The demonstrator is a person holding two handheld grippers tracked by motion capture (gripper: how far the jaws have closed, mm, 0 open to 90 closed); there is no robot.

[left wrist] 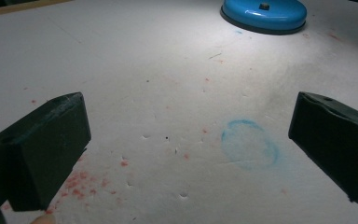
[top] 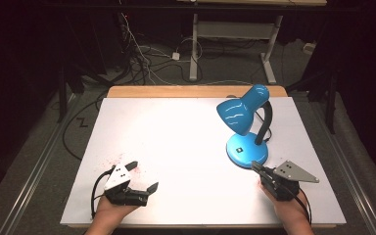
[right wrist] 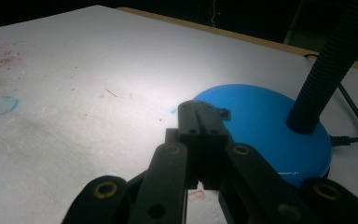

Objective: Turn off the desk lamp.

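Observation:
A blue desk lamp stands on the right half of the white table, with its shade [top: 240,110] lit and tilted down to the left, a black flexible neck [top: 266,122] and a round blue base [top: 247,149]. My right gripper [top: 254,165] is shut with nothing between its jaws. Its tips [right wrist: 203,108] reach the near edge of the base [right wrist: 270,121], just beside a small black switch [right wrist: 223,112]; whether they touch it I cannot tell. My left gripper [top: 142,176] lies at the table's front left, its jaws wide open over bare surface [left wrist: 186,140].
The lamp's black cord [right wrist: 354,121] trails off behind the base. Red specks [top: 115,159] and a faint blue ring mark [left wrist: 250,149] stain the table [top: 176,122]. Beyond its far wooden edge are floor cables [top: 147,58] and a desk frame [top: 194,44].

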